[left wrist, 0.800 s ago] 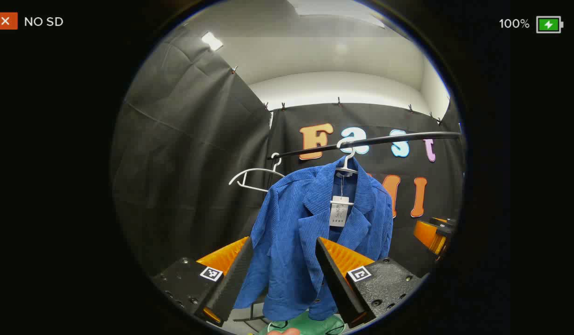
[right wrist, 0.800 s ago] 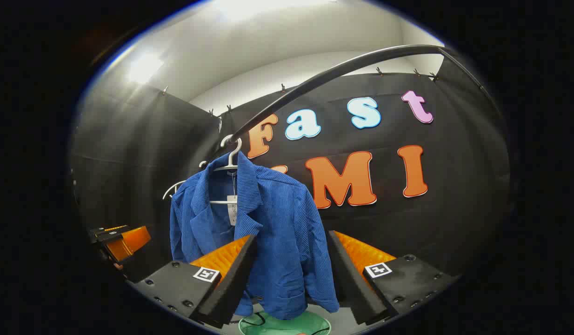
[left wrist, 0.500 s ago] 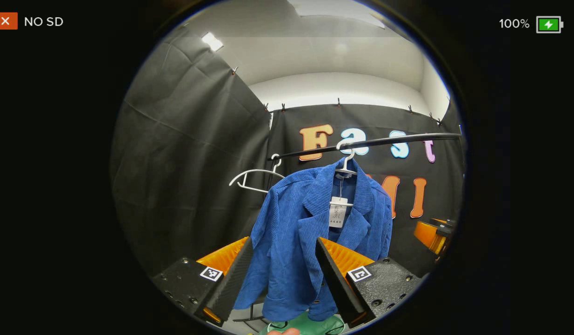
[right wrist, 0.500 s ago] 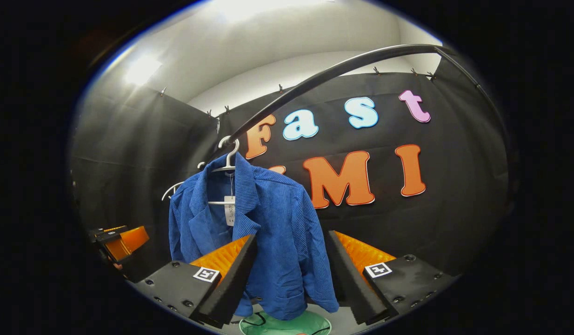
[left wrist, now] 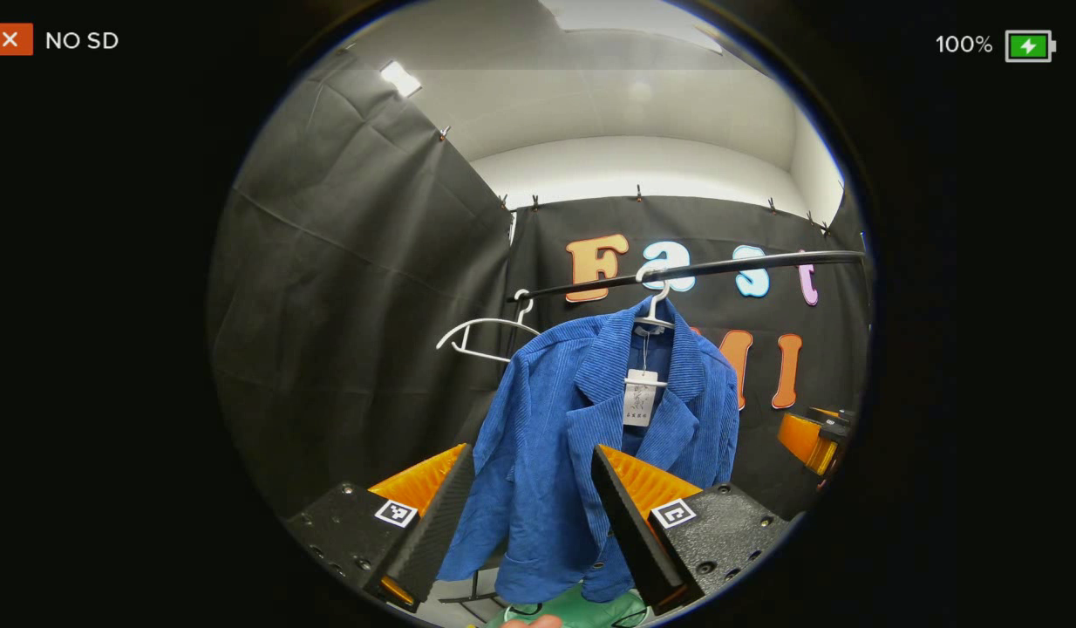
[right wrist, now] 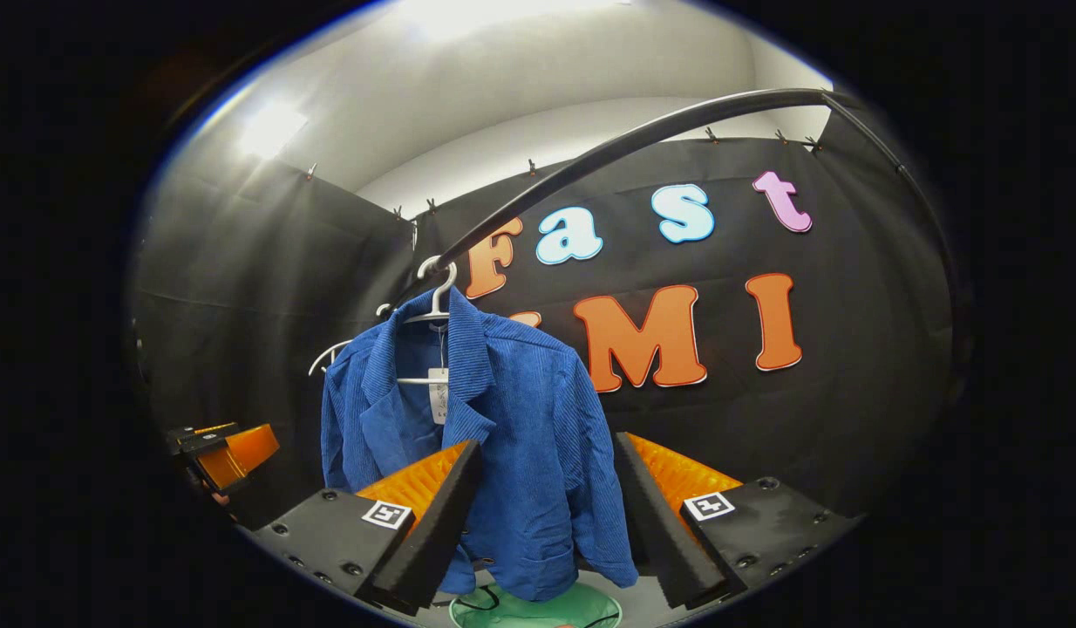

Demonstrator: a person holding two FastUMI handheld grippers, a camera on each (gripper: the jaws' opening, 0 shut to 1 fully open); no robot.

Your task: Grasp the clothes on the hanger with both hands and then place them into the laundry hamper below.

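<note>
Risk gathers around a blue corduroy jacket (left wrist: 590, 453) on its white hanger (left wrist: 656, 307), hooked to the black rail (left wrist: 721, 264) at 1 o'clock in my left gripper view and at 10 o'clock in my right gripper view. My left gripper (left wrist: 529, 515) stands wide and holds nothing, its jaws framing the jacket's front panel without touching it as far as I can judge; my right gripper (right wrist: 542, 515) is likewise spread wide and empty, lined up on the sleeve side of the garment. The green laundry hamper (right wrist: 538, 608) sits directly beneath the hem at 6 o'clock, partly hidden by the cloth. I judge the grasp has not yet begun. From here, closing too shallow could pinch a single fold of the ribbed fabric, which might slip free under the jacket's weight. Pulling downward before the shoulders clear could drag the hanger along the rail or unhook it, sending it down with the clothes. A paper tag (left wrist: 638, 406) dangling at the collar could snag. An empty hanger (left wrist: 486, 336) hangs close by at 10 o'clock in my left gripper view and could be knocked. If my two grippers release unevenly, the jacket may drape over the hamper's rim instead of landing inside.
</note>
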